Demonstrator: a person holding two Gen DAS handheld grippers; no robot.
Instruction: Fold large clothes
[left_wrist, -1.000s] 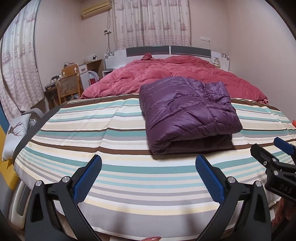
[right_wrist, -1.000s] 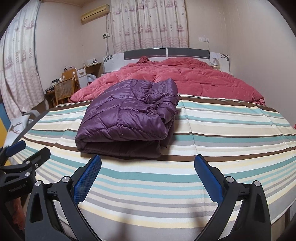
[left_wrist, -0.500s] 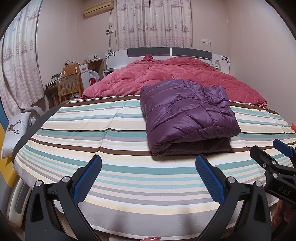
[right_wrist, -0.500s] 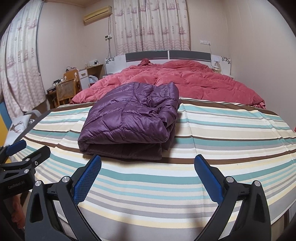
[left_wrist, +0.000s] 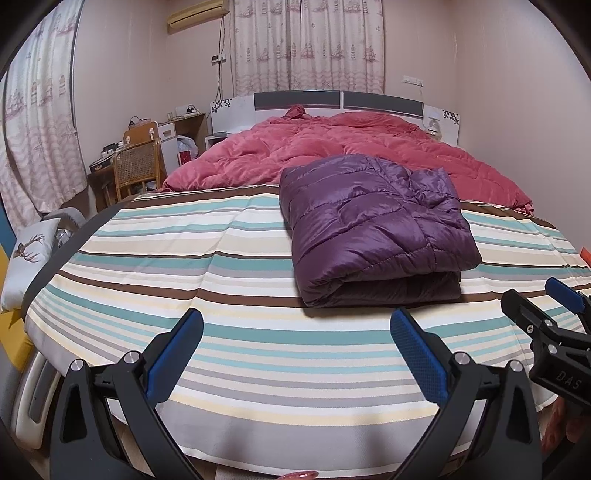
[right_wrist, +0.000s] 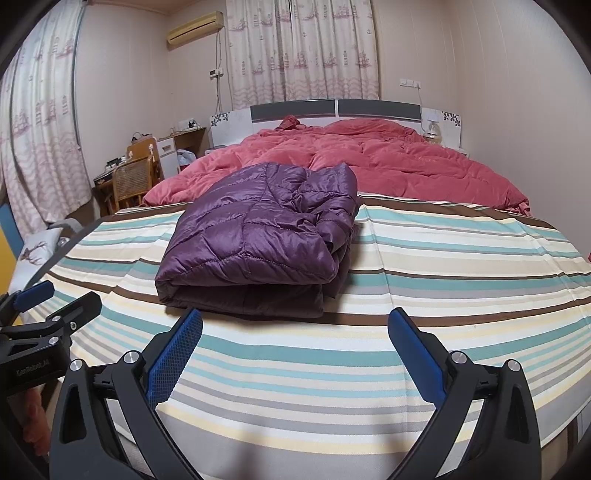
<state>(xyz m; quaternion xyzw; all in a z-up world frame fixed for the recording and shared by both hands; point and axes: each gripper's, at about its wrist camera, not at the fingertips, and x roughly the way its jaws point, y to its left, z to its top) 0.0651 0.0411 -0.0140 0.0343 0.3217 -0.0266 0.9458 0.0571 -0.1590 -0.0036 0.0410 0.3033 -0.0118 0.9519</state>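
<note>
We hold both tools above the near edge of the bed (left_wrist: 236, 266), and neither touches anything. Our left tool (left_wrist: 295, 341) has its blue-padded fingers (left_wrist: 177, 350) spread wide apart with nothing between them. Our right tool (right_wrist: 293, 341) is spread just as wide and is likewise empty. In the left wrist view the right tool shows at the right edge of the picture; in the right wrist view the left tool shows at the left edge.

The jacket (left_wrist: 376, 229), purple and quilted, lies folded into a thick rectangular bundle on the striped sheet (right_wrist: 461, 258), near the middle of the bed's width and well apart from the near edge. Its folded edge faces us, with the layers stacked one on another. The top surface is puffy, with some crumpling at its far right corner. Its far edge lies close to the red quilt (left_wrist: 351, 147), which is heaped over the far half of the bed up to the headboard (right_wrist: 332, 110).

A chair (left_wrist: 138, 168) stands off the bed's far left corner.
</note>
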